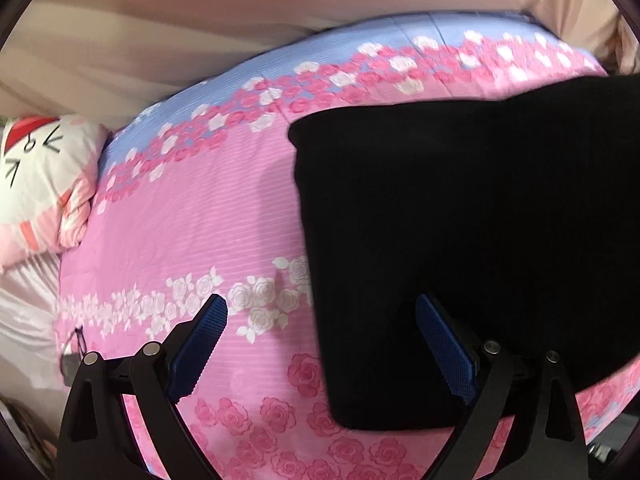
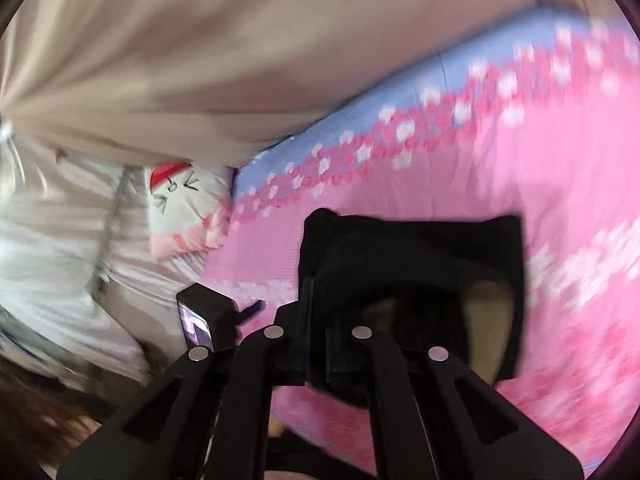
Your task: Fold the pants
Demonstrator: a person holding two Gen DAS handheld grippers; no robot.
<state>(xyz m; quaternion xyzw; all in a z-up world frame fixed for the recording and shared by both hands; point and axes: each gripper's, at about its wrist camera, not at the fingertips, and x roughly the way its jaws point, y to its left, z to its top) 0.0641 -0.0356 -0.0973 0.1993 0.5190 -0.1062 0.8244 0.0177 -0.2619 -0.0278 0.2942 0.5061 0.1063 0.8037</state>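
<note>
The black pants [image 1: 460,220] lie spread over the right part of a pink rose-print bedspread [image 1: 200,220], their straight left edge running down the middle of the left wrist view. My left gripper [image 1: 320,302] hovers open above that edge. One blue pad [image 1: 204,340] is over bare bedspread and the other over the black cloth, neither pressing. In the right wrist view my right gripper [image 2: 316,292] is shut on a bunched fold of the pants [image 2: 412,248]. The fold is raised off the bedspread [image 2: 440,168] and droops into an open loop. This view is blurred.
A white cartoon-cat pillow [image 1: 36,168] [image 2: 180,200] lies at the bed's left end beside white bedding [image 2: 60,240]. A beige curtain [image 1: 200,20] [image 2: 200,60] hangs along the far side. A black boxy object with a shiny face [image 2: 200,316] sits left of my right gripper.
</note>
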